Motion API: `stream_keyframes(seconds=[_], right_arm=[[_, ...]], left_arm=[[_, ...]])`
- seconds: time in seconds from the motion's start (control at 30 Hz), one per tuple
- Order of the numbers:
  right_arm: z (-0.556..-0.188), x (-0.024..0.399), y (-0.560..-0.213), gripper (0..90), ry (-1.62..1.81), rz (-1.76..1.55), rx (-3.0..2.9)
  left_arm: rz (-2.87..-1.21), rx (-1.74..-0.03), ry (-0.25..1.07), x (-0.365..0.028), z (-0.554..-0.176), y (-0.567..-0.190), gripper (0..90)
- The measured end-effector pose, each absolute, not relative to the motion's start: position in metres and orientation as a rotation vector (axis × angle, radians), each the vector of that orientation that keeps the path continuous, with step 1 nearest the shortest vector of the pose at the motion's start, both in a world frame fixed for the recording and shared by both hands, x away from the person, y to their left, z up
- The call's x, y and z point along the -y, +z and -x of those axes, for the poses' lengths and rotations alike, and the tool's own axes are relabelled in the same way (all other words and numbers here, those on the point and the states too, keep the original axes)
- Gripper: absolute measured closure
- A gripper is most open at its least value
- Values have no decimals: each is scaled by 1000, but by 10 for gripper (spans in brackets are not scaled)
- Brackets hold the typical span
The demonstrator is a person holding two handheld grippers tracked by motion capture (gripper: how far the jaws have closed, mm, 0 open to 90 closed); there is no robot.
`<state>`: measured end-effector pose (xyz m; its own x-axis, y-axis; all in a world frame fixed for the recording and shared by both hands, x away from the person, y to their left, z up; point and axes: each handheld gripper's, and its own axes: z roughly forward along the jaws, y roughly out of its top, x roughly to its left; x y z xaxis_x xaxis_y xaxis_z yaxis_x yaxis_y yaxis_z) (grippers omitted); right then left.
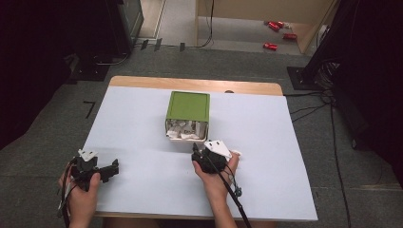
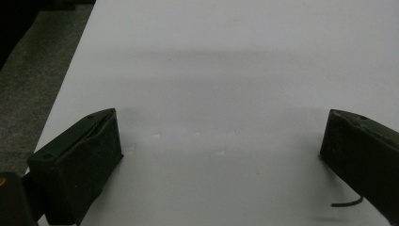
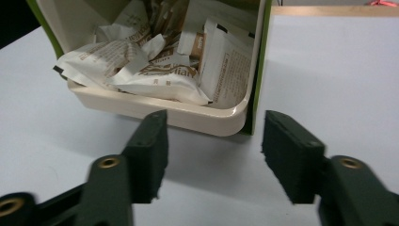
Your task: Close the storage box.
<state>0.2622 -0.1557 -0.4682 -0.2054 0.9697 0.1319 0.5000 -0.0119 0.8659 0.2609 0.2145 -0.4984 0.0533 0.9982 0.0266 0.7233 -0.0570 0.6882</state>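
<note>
Now the green box [image 1: 188,115] lies on its side at the middle of the desk [image 1: 142,142], its open mouth turned toward the person and stuffed with white packets [image 1: 183,130]. In the right gripper view the packets [image 3: 155,70] crowd against the cream inner rim, some printed with brown lettering (too small to read). The right tool [image 1: 205,153] sits just before that mouth, near the box's right corner, jaws apart with nothing between them; its jaws [image 3: 214,155] frame bare desk, and the rim lies just beyond the tips without touching them. A small white scrap [image 1: 236,153] lies on the desk just right of that tool, by the hand.

The left tool [image 1: 102,170] rests well apart from the box, near the desk's front left corner, jaws wide apart and empty over plain white surface [image 2: 211,94].

Nothing stands between the right tool and the box. Beyond the desk, on the floor, lie a few red things [image 1: 275,33] by a wooden panel, and cables [image 1: 328,99] trail at the right.
</note>
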Motion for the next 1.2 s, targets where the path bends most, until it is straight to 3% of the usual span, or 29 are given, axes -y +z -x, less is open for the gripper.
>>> stream_keyframes(seconds=[0.03,0.2,1.2], right_arm=[[-260,157,-465,270,1169,-1513,-1768],[-257,160,-459,146,1149,-1484,-1820],[-241,223,-449,151,977,-1526,-1779]], left_arm=[[-1834,-1721,715,-214,-261,-498,0],[-1834,-1720,716,-214,-261,-498,0],[-1835,-1721,715,-214,-261,-498,0]])
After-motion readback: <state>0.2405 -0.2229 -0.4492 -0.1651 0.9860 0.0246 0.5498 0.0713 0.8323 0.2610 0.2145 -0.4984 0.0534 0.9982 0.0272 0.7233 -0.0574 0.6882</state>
